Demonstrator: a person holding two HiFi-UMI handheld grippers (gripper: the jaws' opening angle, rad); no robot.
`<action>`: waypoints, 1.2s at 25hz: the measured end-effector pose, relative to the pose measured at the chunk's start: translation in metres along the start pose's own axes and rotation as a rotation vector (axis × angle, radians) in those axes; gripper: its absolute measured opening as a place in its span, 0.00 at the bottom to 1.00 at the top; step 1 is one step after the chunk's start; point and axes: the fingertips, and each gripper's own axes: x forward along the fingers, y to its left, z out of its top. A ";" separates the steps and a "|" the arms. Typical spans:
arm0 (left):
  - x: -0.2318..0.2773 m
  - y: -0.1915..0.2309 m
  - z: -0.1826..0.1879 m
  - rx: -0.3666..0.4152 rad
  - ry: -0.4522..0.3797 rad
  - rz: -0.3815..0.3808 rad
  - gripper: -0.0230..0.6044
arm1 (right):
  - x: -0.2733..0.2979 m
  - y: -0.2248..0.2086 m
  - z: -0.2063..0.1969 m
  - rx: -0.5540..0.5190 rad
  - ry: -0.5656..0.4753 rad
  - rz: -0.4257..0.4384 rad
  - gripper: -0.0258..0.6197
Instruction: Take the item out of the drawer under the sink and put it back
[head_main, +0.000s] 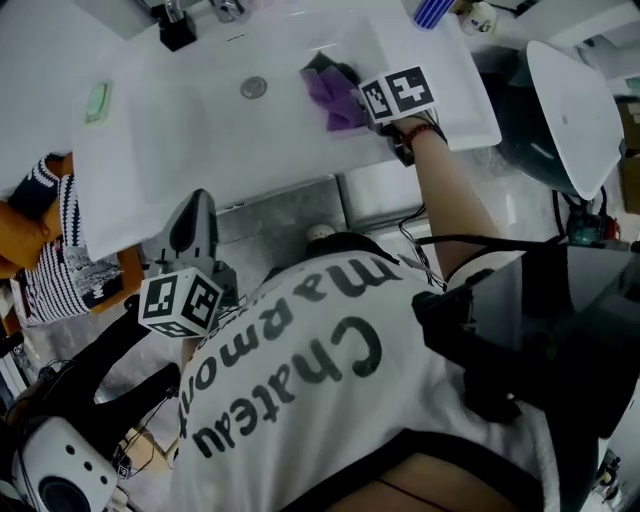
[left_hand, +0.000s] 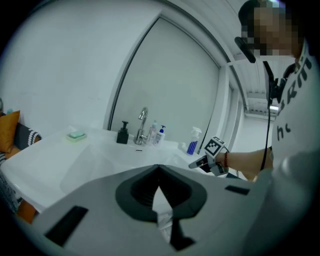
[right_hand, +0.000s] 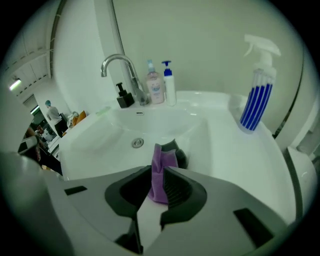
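White shirt (head_main: 335, 405) lettered "Chateau Marmont"

2 bottles (right_hand: 156, 86) right of faucet (right_hand: 120, 65), cloth (right_hand: 161, 170) over sink (right_hand: 100, 135), right of drain (right_hand: 137, 143)

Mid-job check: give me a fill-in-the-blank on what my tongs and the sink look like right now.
The right tongs pinch a ____ cloth above the sink. The left tongs are ____ and empty. The spray bottle on the sink's rim has ____ stripes.
Missing words: purple; shut; blue.
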 end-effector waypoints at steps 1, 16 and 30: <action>-0.003 -0.003 0.000 0.003 -0.012 -0.012 0.05 | -0.014 0.003 0.002 -0.001 -0.043 -0.014 0.13; -0.146 -0.021 -0.014 0.001 -0.082 -0.175 0.05 | -0.204 0.161 -0.050 0.026 -0.583 0.047 0.06; -0.212 -0.029 -0.069 -0.014 -0.015 -0.239 0.05 | -0.256 0.221 -0.171 0.047 -0.565 -0.036 0.06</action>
